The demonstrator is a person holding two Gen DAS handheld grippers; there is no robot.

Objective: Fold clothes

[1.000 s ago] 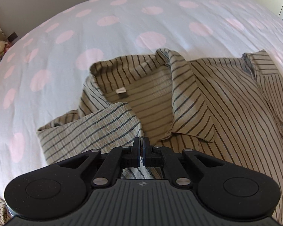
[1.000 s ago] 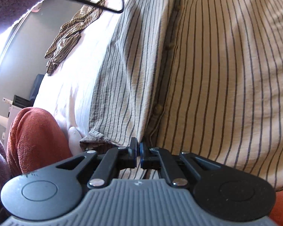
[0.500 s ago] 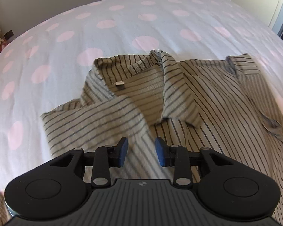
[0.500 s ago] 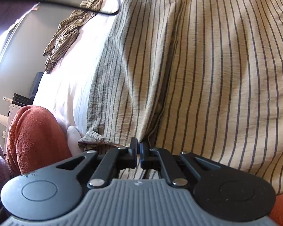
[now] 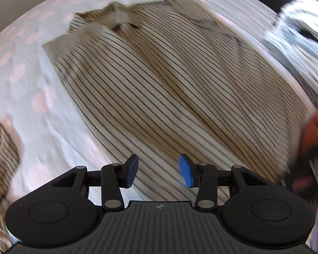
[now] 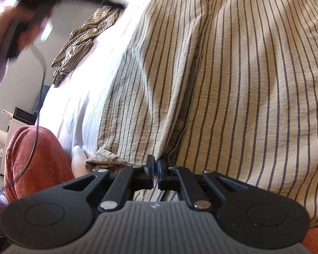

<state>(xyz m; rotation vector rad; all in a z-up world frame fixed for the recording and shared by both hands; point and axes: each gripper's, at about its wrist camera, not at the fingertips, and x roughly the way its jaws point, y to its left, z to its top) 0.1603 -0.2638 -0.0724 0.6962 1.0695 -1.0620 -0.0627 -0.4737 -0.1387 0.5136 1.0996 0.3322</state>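
Your striped shirt (image 5: 169, 80) is spread out flat on the bed (image 5: 31, 80), on the pink-dotted sheet, collar at the far end. Your right hand-held gripper (image 6: 155, 174) is pinched tight on the shirt's near hem, right by the button strip. Your left hand-held gripper (image 5: 158, 170) hangs over the lower part of the shirt with its jaws opening and nothing between them. A second striped garment (image 6: 84, 42) lies crumpled off to the left on the sheet.

Pink-dotted bedsheet (image 5: 38, 80) — white cabinet (image 6: 17, 124) (beside bed).
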